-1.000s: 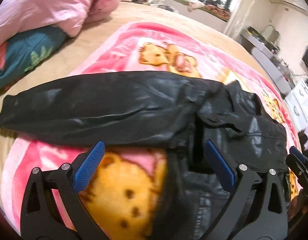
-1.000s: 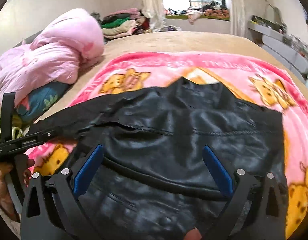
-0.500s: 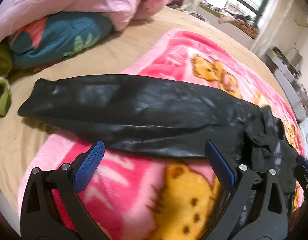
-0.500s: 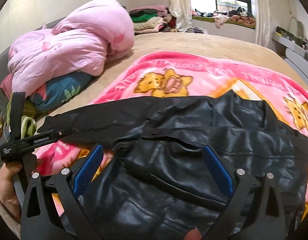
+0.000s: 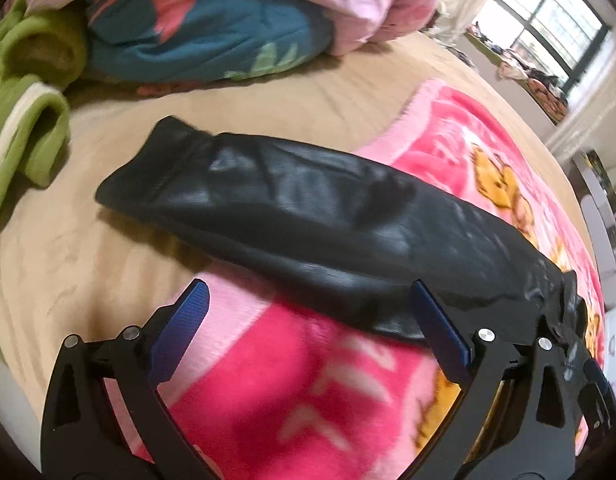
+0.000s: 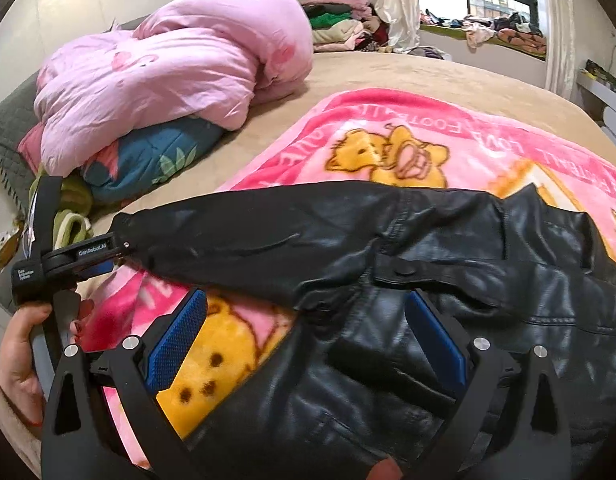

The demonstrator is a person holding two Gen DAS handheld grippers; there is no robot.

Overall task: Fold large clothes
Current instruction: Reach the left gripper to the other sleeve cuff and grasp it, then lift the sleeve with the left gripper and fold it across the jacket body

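A black leather jacket (image 6: 448,280) lies flat on a pink cartoon blanket (image 6: 448,144) on the bed. Its long sleeve (image 5: 308,216) stretches out to the left, with the cuff (image 5: 156,160) resting on the tan sheet. My left gripper (image 5: 308,320) is open and empty, hovering just in front of the sleeve's middle. It also shows in the right wrist view (image 6: 104,256), close to the cuff end. My right gripper (image 6: 308,328) is open and empty above the jacket's armpit and front panel.
A pink duvet (image 6: 180,72) on a teal patterned pillow (image 6: 148,160) lies at the bed's left. A green garment (image 5: 24,92) lies near the cuff. Folded clothes (image 6: 340,24) are stacked by the window. The tan sheet (image 5: 88,260) surrounds the blanket.
My left gripper has swung left along the sleeve from the jacket body toward the cuff. My right gripper has also shifted left, from over the jacket's back to the armpit area.
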